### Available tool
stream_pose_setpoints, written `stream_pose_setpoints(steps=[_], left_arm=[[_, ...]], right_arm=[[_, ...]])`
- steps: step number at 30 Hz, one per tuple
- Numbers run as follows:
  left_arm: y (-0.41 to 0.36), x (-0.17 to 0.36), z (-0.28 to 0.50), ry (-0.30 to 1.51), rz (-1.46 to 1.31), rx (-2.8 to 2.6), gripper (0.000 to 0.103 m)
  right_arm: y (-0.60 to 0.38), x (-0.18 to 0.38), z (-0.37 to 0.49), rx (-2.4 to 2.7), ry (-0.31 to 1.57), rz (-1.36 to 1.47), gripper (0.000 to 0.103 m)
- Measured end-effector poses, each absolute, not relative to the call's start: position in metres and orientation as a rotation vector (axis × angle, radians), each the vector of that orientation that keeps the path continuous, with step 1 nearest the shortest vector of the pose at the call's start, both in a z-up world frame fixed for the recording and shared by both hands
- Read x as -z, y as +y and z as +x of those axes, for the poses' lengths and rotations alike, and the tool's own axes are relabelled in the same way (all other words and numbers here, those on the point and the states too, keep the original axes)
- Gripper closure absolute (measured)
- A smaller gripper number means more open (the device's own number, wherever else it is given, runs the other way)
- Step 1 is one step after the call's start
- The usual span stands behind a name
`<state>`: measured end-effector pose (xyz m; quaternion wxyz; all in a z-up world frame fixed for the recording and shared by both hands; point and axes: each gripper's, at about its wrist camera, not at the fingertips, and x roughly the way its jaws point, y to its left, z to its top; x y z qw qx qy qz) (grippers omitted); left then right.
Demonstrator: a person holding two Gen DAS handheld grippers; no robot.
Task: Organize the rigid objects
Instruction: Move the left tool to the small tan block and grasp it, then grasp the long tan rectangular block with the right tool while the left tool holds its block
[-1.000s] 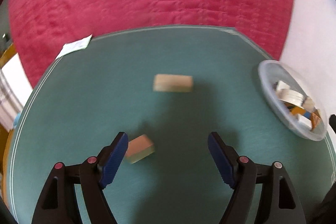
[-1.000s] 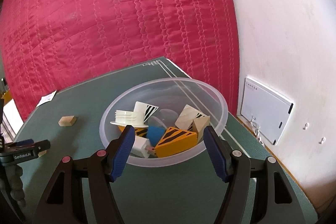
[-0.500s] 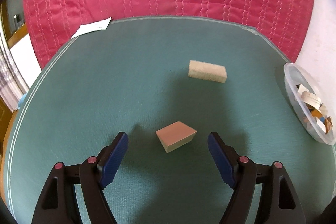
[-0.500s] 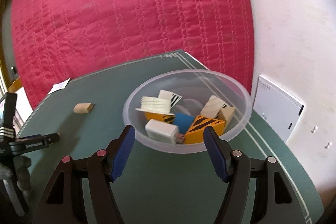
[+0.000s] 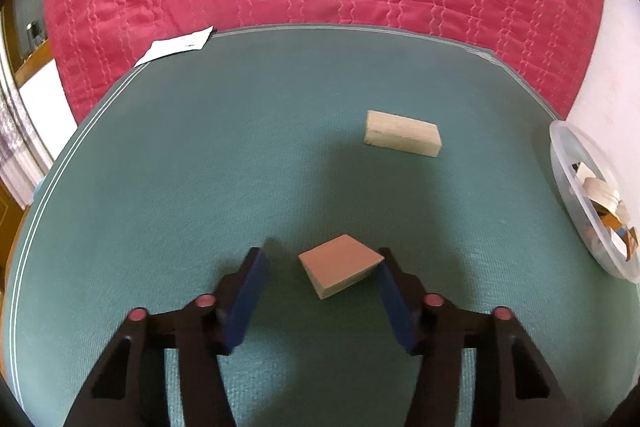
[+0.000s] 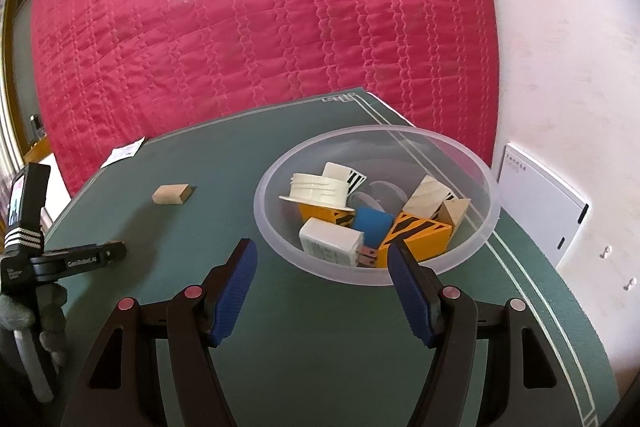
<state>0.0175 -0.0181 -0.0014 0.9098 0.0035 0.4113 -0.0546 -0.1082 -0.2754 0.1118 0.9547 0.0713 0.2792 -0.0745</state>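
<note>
Left gripper [image 5: 322, 279] closing around wooden wedge [image 5: 340, 271]; contact seemingly one-sided.

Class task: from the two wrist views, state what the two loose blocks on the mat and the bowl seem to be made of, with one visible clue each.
Near block: probably unfinished wood, matte tan faces.
Far block: likely pale bare wood, faint grain, no gloss.
Bowl: translucent plastic, apparently; the mat's lines show through its frosted wall.
</note>
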Motion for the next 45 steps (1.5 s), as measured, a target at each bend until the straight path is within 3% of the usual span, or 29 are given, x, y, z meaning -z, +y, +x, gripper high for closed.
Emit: stream_pose_setpoints(steps=[2, 7, 28, 45], left_arm=[[-0.021, 0.001, 0.018, 0.845, 0.009, 0.137, 0.062], [-0.023, 0.001, 0.015, 0.839, 0.0, 0.185, 0.065], [0.022, -0.009, -0.002, 0.736, 0.012, 0.082, 0.065], [0.05, -0.004, 0.002, 0.745, -0.061, -0.026, 0.065]], right_arm=[[-0.273, -0.111, -0.107, 0.142, 0.571, 0.142, 0.034], [-0.26, -0.11, -0.102, 0.088, 0.596, 0.123, 0.034], [-0.182, -0.093, -0.008, -0.173, 0.801, 0.137, 0.034], [-0.12, -0.079, 0.088, -0.163, 0.811, 0.06, 0.034]])
